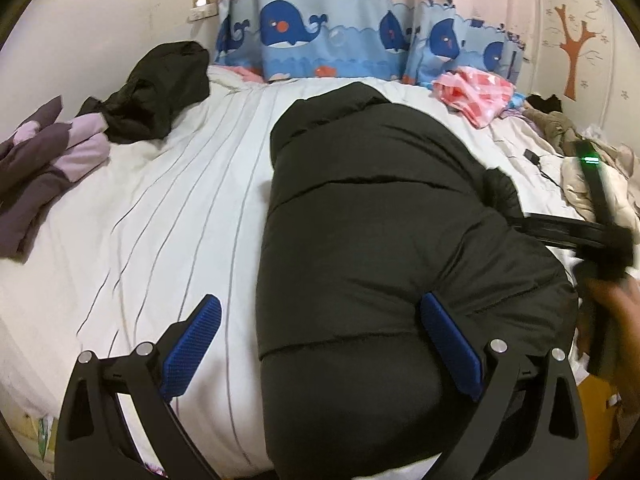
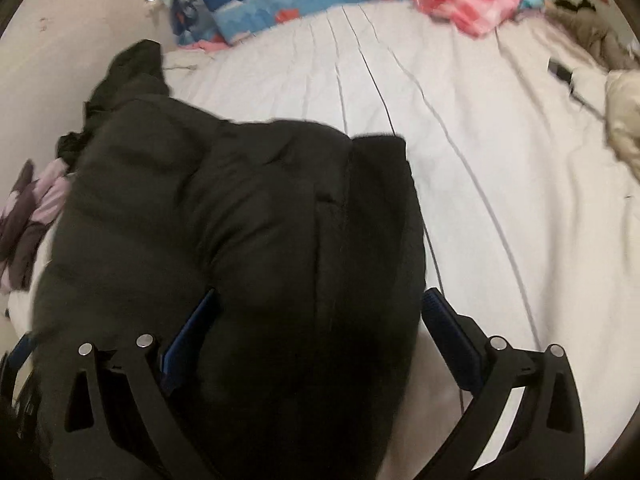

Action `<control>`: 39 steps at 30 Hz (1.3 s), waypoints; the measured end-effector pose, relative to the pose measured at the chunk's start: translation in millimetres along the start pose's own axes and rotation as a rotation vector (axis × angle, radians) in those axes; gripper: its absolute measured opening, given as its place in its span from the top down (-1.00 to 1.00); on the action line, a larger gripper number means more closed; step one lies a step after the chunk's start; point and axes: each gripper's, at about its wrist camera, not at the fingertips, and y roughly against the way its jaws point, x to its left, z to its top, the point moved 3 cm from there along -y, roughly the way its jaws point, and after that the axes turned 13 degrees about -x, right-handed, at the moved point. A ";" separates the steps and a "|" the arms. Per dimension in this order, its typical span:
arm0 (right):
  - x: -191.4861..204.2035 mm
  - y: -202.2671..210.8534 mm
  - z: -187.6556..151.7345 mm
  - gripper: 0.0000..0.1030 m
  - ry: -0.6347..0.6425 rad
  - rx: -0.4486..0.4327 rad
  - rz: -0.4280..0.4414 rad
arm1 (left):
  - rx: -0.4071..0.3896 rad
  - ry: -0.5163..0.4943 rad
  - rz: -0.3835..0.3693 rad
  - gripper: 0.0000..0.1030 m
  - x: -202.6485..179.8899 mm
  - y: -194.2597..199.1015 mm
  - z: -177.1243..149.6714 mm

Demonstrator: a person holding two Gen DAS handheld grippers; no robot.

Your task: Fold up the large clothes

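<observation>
A black puffer jacket (image 1: 384, 240) lies folded into a long thick bundle on the striped white bedsheet (image 1: 168, 208). My left gripper (image 1: 324, 344) is open at the bundle's near end, one blue pad over the sheet and the other over the jacket. In the blurred right wrist view the jacket (image 2: 240, 220) fills the left and middle. My right gripper (image 2: 320, 332) stands open astride the jacket's right edge, with its right finger over bare sheet (image 2: 500, 200). A hand (image 1: 616, 304) holds the right gripper's black body, whose green light (image 1: 591, 159) shows at the far right.
A second black garment (image 1: 156, 88) and a purple one (image 1: 48, 160) lie at the left of the bed. A pink checked cloth (image 1: 476, 92), beige clothes (image 1: 592, 184) and a small black cable (image 1: 534, 157) are at the right. A whale-print curtain (image 1: 320, 36) hangs behind.
</observation>
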 end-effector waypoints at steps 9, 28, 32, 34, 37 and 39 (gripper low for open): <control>48.6 120.8 -47.4 -0.88 0.156 -0.076 0.076 | -0.052 -0.037 0.061 -0.86 -11.8 41.7 -0.4; 101.7 158.6 -120.2 -0.88 0.272 -0.085 0.004 | -0.034 -0.056 0.173 -0.86 -32.8 108.8 -7.4; 107.0 159.8 -118.3 -0.88 0.280 -0.089 -0.002 | -0.008 -0.077 0.184 -0.86 -36.3 111.9 -11.4; 109.7 157.0 -116.9 -0.88 0.282 -0.069 -0.012 | 0.002 -0.072 0.178 -0.86 -36.1 112.4 -13.0; 112.4 157.9 -117.0 -0.88 0.277 -0.073 0.020 | 0.015 -0.070 0.185 -0.86 -33.3 111.0 -15.0; 114.6 158.7 -117.0 -0.88 0.286 -0.079 0.015 | 0.024 -0.061 0.191 -0.86 -29.6 109.3 -16.1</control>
